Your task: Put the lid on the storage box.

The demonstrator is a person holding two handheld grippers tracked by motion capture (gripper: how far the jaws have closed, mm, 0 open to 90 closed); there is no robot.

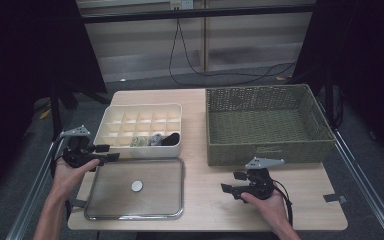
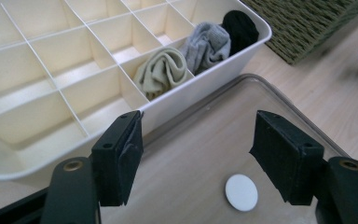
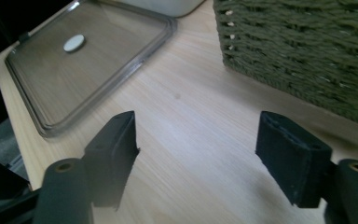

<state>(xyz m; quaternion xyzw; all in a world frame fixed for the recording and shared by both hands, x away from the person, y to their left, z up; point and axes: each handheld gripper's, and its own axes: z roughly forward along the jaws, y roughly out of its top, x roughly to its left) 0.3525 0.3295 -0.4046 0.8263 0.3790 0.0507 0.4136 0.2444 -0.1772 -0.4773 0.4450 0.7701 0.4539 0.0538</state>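
Observation:
A cream divided box (image 1: pixel 111 120) stands at the table's back left. Its front row holds a rolled olive sock (image 2: pixel 163 72), a grey sock (image 2: pixel 205 39) and a black sock (image 2: pixel 240 25). In front of the box lies its clear lid (image 1: pixel 105 200), flat on the table, with a white round disc (image 1: pixel 137 186) in its middle. My left gripper (image 1: pixel 111 152) hovers at the lid's left rear corner, by the box's front wall, open with nothing between its jaws (image 2: pixel 198 135). My right gripper (image 1: pixel 228 181) is low over bare table in front of the basket, also open and holding nothing (image 3: pixel 198 140).
A green wicker basket (image 1: pixel 267 147) with nothing in it takes up the back right of the table. Bare wood lies between the lid and the right gripper. Black cables run across the floor beyond the table.

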